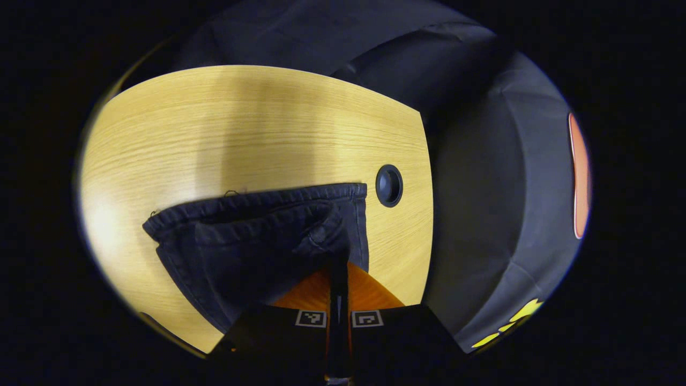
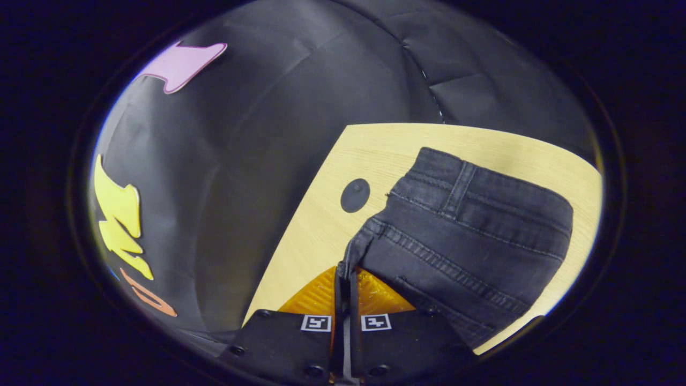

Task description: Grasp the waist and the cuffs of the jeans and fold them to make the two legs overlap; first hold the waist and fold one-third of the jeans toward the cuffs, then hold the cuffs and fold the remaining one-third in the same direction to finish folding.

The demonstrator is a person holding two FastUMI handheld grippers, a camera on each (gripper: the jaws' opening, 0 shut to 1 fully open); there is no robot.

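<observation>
Lying dark on the light wooden table (image 1: 241, 118), the jeans (image 2: 471, 236) are stretching between the two grippers: cuffs (image 1: 257, 206) at one end, waistband (image 2: 482, 198) with its belt loop (image 2: 462, 188) at the other. Pinching the near right corner of the cuff hem, the left gripper (image 1: 338, 268) is clenched on cloth, fingers together with denim running down between them. Clamping the near left corner of the waistband, the right gripper (image 2: 345, 279) is likewise closed tight on fabric. Sitting just beyond each held corner, a round cable grommet (image 1: 389, 185) is marking the table edge, with black cloth wall behind. Running from one gripper to the other, the long axis is probably deciding the coming fold: each held corner likely needing to sweep sideways, across that axis, to lay one leg over the other.
</observation>
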